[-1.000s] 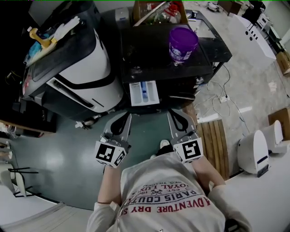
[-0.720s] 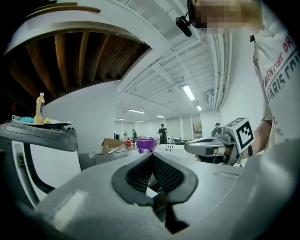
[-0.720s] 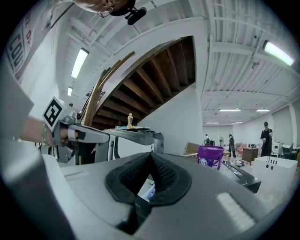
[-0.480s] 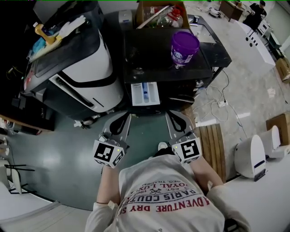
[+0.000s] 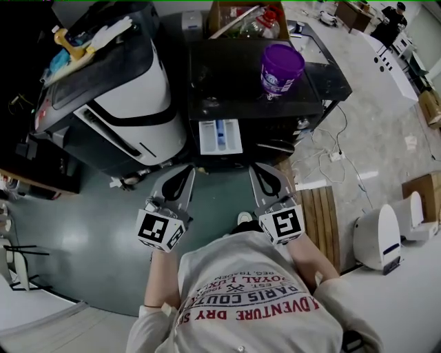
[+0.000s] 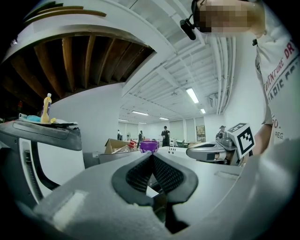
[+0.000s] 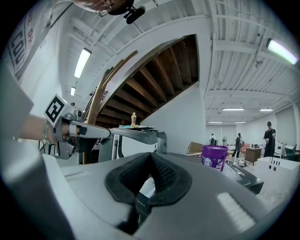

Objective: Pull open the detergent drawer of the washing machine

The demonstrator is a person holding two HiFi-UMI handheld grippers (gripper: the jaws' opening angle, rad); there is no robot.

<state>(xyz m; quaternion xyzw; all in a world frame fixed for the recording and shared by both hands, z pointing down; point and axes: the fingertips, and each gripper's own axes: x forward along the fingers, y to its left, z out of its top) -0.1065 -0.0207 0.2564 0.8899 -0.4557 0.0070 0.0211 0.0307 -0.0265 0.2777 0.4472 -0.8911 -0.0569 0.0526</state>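
The black washing machine (image 5: 241,76) stands ahead of me in the head view. Its white detergent drawer (image 5: 219,136), with a blue compartment, sticks out of the front. My left gripper (image 5: 189,168) is shut and empty, a little short of the drawer's left corner. My right gripper (image 5: 253,168) is also shut and empty, just short of the right corner. In the left gripper view the pads of the left gripper (image 6: 151,155) meet at the tip. The right gripper (image 7: 150,155) shows the same in its own view, with the white drawer (image 7: 146,186) seen behind the pads.
A purple tub (image 5: 281,67) sits on the washer's top. A white and black machine (image 5: 131,89) stands at the left, carrying a yellow bottle (image 5: 65,52). A cardboard box (image 5: 241,17) is behind. Wooden slats (image 5: 324,207) and cables (image 5: 337,148) lie on the floor at the right.
Both grippers stay shut in front of the pulled-out drawer. Only the head view has shifted a little.
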